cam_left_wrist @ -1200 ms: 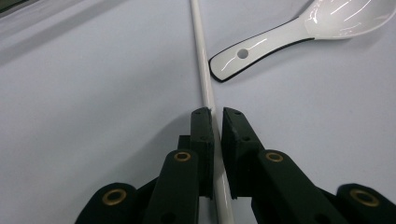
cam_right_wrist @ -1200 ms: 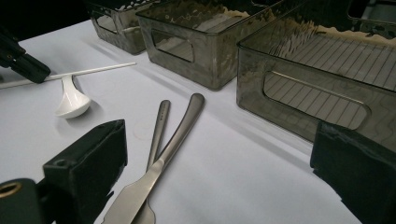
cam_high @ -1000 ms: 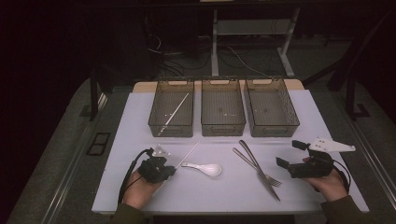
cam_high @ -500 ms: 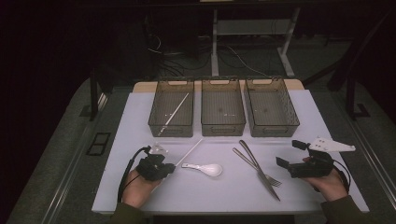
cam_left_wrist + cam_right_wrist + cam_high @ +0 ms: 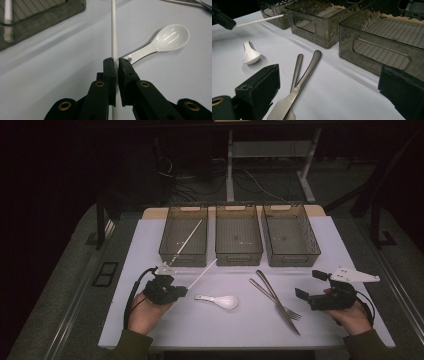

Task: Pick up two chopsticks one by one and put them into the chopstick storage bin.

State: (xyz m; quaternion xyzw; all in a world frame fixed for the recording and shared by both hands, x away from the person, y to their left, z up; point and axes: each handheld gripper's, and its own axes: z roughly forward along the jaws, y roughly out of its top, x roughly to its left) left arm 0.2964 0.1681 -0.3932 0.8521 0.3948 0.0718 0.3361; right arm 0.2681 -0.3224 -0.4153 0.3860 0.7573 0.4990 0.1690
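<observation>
My left gripper [image 5: 183,291] [image 5: 116,61] is shut on a thin white chopstick [image 5: 202,274] [image 5: 113,30], which slants off the mat toward the bins. A white ceramic spoon [image 5: 222,301] [image 5: 170,37] [image 5: 250,53] lies on the mat just right of that gripper. A second white chopstick [image 5: 190,237] [image 5: 7,12] rests inside the left bin [image 5: 170,254]. At the right, my right gripper [image 5: 311,285] [image 5: 329,75] stands open and holds nothing. A metal knife [image 5: 280,307] [image 5: 308,70] and fork [image 5: 295,314] [image 5: 297,67] lie crossed to its left.
Three dark see-through bins stand in a row at the back of the white mat [image 5: 150,320]; the middle bin [image 5: 238,254] and the right bin [image 5: 291,257] have nothing in them. The table's edges drop to a dark floor with cables behind.
My left gripper has risen a little with the chopstick in it, so the stick's far end now hangs higher before the bins. The right gripper has stayed where it was.
</observation>
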